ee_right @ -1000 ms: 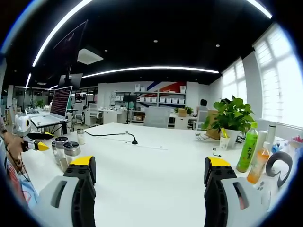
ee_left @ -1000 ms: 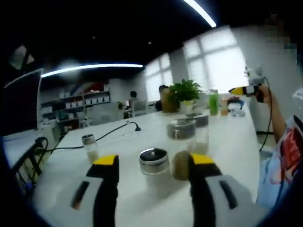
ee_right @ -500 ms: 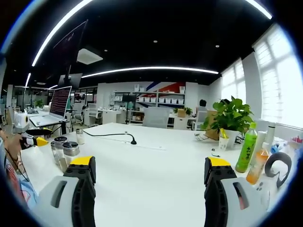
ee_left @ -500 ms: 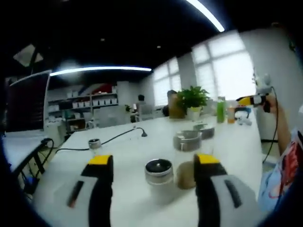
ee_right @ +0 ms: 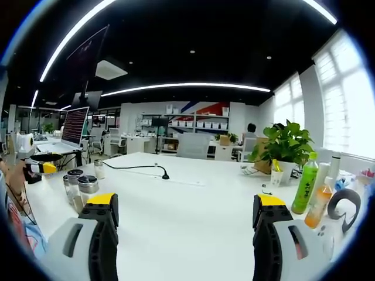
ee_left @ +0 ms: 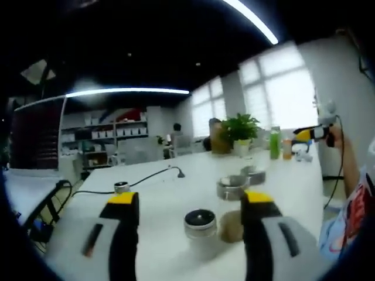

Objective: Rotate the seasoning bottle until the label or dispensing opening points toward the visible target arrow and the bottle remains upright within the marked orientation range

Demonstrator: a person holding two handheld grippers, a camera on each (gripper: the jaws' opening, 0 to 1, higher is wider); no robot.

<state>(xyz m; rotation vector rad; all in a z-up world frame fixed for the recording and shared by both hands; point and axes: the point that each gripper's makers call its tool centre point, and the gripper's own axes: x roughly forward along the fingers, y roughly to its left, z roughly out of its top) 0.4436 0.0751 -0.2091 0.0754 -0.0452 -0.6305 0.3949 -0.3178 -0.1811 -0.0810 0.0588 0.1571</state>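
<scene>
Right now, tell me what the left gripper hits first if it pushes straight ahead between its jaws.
Most likely the seasoning bottle with the dark round lid: it stands on the white table between the open jaws of the left gripper, just ahead. A brown-filled jar sits beside the right jaw; depth there is unclear.

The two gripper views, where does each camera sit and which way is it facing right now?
Left gripper view: rides on the left gripper, facing down onto the seasoning jars; the person's arm shows at right.
Right gripper view: rides on the right gripper, facing level across the white table.
Shared: jars, potted plant, green bottle.
</scene>
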